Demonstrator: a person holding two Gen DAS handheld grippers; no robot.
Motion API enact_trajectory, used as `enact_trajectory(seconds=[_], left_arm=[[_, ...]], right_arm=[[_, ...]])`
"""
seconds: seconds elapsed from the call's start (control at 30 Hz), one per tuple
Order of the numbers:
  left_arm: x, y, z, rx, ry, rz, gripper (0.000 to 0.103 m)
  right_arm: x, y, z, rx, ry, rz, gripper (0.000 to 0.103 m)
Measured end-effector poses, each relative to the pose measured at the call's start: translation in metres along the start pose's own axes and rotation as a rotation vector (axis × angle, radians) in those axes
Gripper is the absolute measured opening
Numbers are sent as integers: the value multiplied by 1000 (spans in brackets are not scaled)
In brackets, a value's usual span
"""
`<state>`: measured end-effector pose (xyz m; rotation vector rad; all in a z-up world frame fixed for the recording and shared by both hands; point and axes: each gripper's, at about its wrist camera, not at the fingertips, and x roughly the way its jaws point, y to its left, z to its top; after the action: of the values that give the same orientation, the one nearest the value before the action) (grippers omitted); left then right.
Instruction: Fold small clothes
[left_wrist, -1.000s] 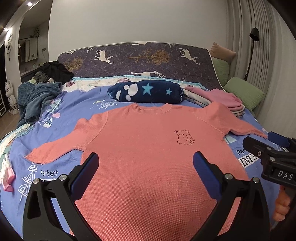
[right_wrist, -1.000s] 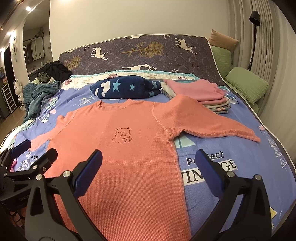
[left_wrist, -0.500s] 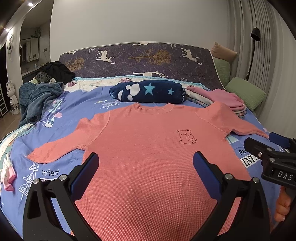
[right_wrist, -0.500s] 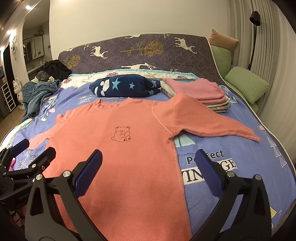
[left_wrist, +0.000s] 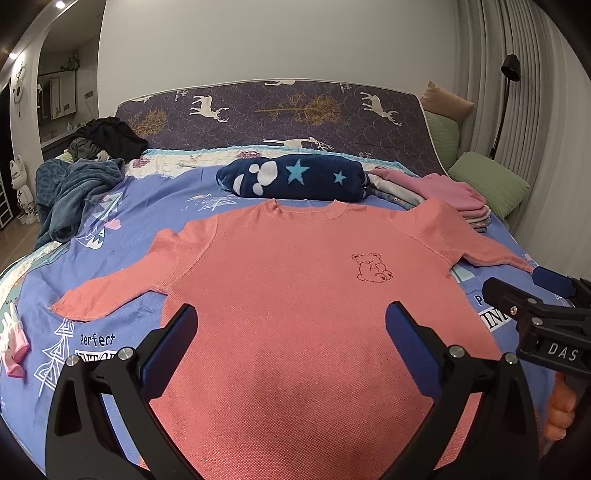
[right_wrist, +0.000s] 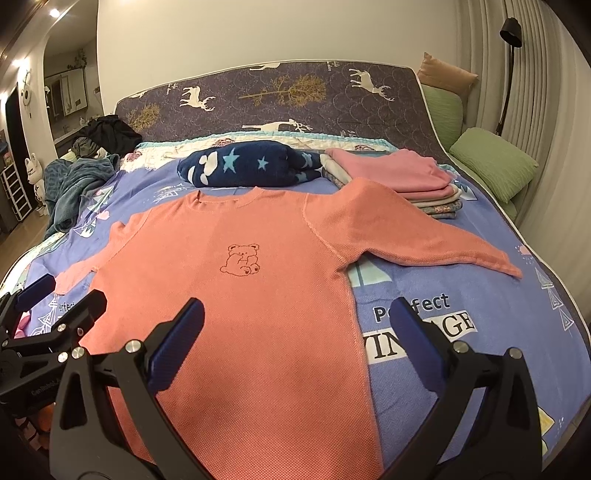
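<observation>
Bed (left_wrist: 155, 206) with a blue printed cover fills both my views. Flat on it lies the coral sweater (left_wrist: 295, 295), front up, sleeves spread toward 9 and 3 o'clock, collar at 12. Beyond the collar sits a rolled navy blanket (left_wrist: 295, 179), with a stack of folded clothes (right_wrist: 399, 173) at about 1 o'clock. My left gripper (left_wrist: 291, 328) hangs over the hem with its tongs wide apart; my right gripper (right_wrist: 297, 323) does too, holding nothing
</observation>
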<state>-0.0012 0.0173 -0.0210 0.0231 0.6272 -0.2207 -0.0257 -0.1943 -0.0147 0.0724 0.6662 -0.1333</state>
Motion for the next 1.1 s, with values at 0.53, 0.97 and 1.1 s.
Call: enact_trajectory(seconds=[0.53,0.97,1.1], left_arm=[[6,10,-2,-30,19,-13,102],[13,22,-3,-61,34,-17,102],[17,26,-4,-70,45,-20,102]], right_arm=[[9,9,0,-25,31,-7,101],[21,20,-1,-53,64,-13,101],[27,21,-1,-56,78,-16,101]])
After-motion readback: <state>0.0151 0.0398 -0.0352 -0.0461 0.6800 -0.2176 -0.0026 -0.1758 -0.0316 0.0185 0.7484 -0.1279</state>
